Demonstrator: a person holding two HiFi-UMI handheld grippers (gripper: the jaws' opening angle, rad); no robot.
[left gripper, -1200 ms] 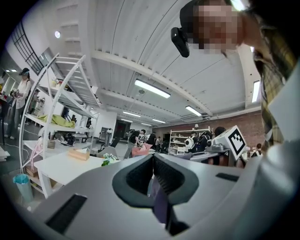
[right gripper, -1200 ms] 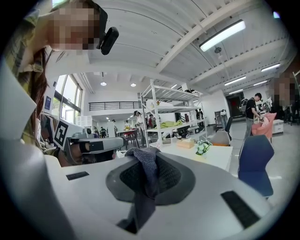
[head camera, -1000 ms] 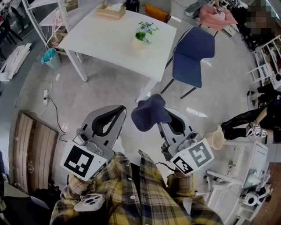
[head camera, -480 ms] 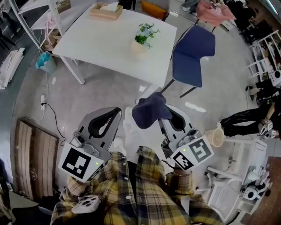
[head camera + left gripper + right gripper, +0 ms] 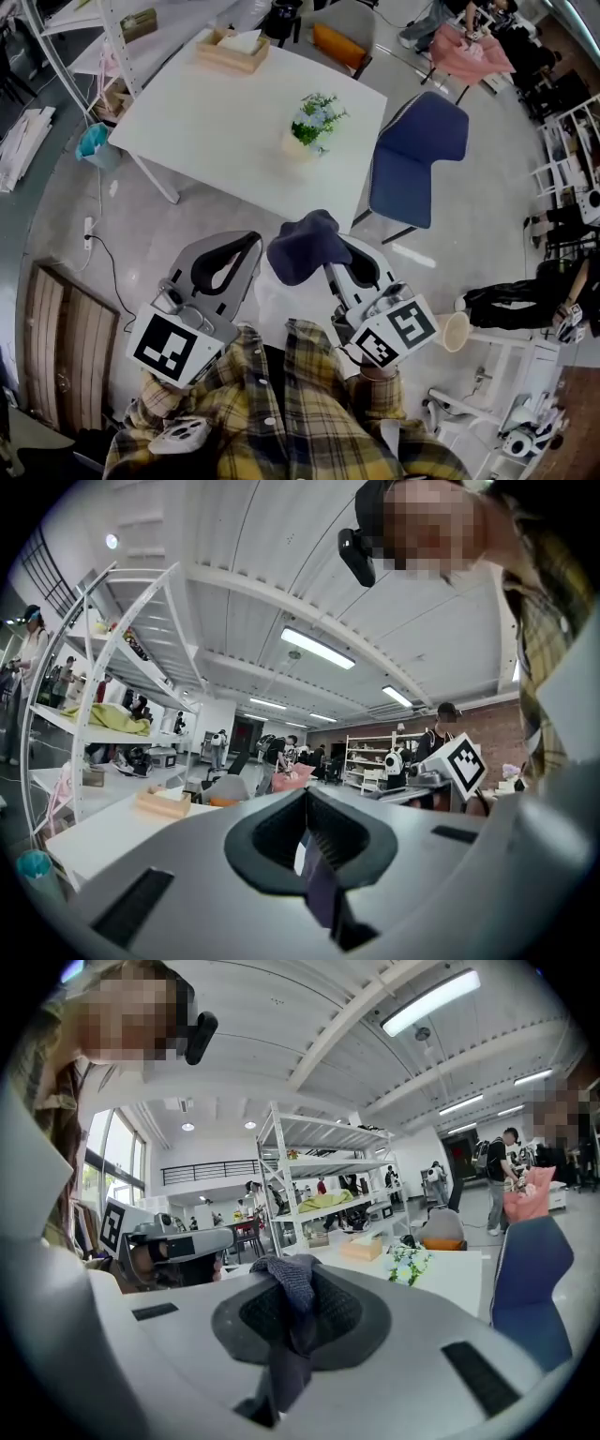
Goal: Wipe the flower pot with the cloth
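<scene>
12 o'clock: flower pot [image 5: 300,142] on white table [image 5: 206,117]. 1 o'clock: blue chair [image 5: 412,159]. Centre: cloth [image 5: 302,248] bunched over tip of right gripper [image 5: 326,255].

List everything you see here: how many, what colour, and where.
Table: one, white, ahead of the person.
Flower pot: one, cream, with a green plant, on the table near its right side.
Box: one, wooden, at the table's far edge.
Chair: one, blue, right of the table.
Bin: one, teal, on the floor left of the table.
Cloth: one, dark blue, clamped in right gripper.
Shirt: one, yellow plaid, bottom of head view.
Left gripper: one, grey, shut, empty.
Right gripper: one, grey, shut on cloth.
</scene>
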